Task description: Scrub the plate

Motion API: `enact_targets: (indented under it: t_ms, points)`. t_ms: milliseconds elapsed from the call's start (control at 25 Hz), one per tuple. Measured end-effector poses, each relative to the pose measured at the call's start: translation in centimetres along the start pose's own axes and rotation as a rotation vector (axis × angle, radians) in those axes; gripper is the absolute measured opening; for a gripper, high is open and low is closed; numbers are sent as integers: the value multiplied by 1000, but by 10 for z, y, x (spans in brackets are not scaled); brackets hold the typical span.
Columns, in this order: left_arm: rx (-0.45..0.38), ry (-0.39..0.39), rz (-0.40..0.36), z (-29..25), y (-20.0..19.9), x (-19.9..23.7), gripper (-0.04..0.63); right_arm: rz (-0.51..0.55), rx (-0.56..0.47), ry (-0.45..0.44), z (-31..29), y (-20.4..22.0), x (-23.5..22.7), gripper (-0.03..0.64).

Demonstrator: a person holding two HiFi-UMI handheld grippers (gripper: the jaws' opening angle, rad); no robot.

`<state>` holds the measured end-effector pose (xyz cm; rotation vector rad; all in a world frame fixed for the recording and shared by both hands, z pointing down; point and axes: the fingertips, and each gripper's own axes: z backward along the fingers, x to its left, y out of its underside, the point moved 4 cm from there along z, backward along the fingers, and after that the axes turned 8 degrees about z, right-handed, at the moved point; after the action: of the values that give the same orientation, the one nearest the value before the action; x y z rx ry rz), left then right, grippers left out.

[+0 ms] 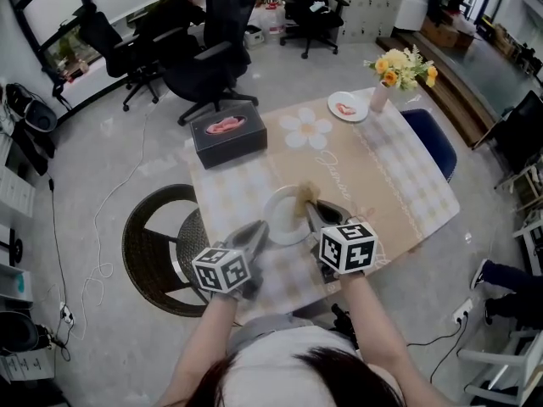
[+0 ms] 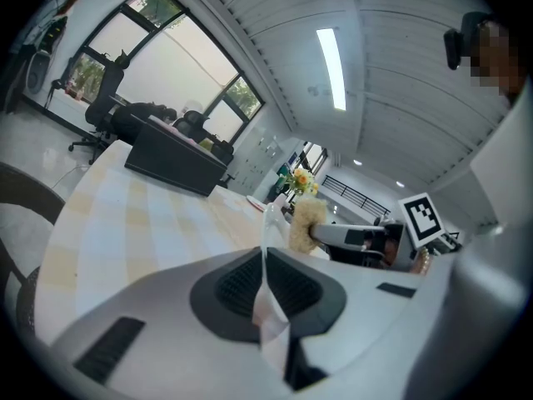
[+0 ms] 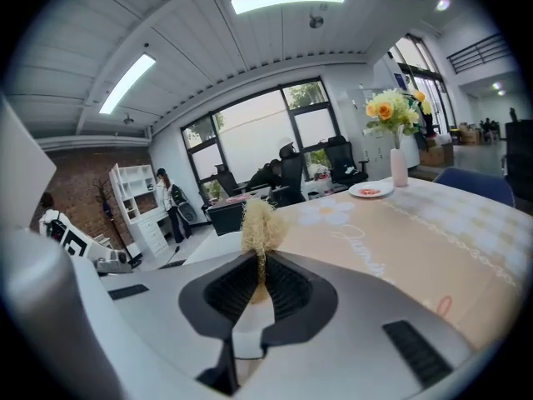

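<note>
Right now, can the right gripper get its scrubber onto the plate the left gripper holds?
Probably yes: the right gripper, shut on the loofah scrubber, is already right beside the white plate, with nothing between them.

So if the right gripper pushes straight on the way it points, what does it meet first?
Probably the plate: the right gripper is shut on the scrubber, whose tuft leads and sits at the plate's rim. Whether they already touch is unclear.

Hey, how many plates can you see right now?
2. One white plate is at the front edge of the table, its rim clamped in the left hand-held gripper. A smaller plate lies at the far side, beside the flower vase. None seems hidden.
</note>
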<state>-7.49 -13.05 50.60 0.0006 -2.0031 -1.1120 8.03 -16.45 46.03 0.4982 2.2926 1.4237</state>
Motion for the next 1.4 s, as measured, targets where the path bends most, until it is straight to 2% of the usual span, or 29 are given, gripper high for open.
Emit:
enact_targets:
  t_ms: [280,440,640,800,1040,1400]
  points:
    - [7,4,10,-2,0,1,20,137,58,-208,-7,9,51,34]
    - [6,5,8,-1,0,1,20,243,123,-239,-11,17,69,34]
    - [6,7,4,0,0,-1,20,247,172,-240,-15,20,71,34]
    - [5,8,2,-2,1,0,20,285,186,-182,-19,25,63,34]
    - [7,8,3,-3,1,1,20,220,193,-163,-21,29,53,35]
    - [5,12,1,-2,0,0,20,166,201,-74,-17,29,29,34]
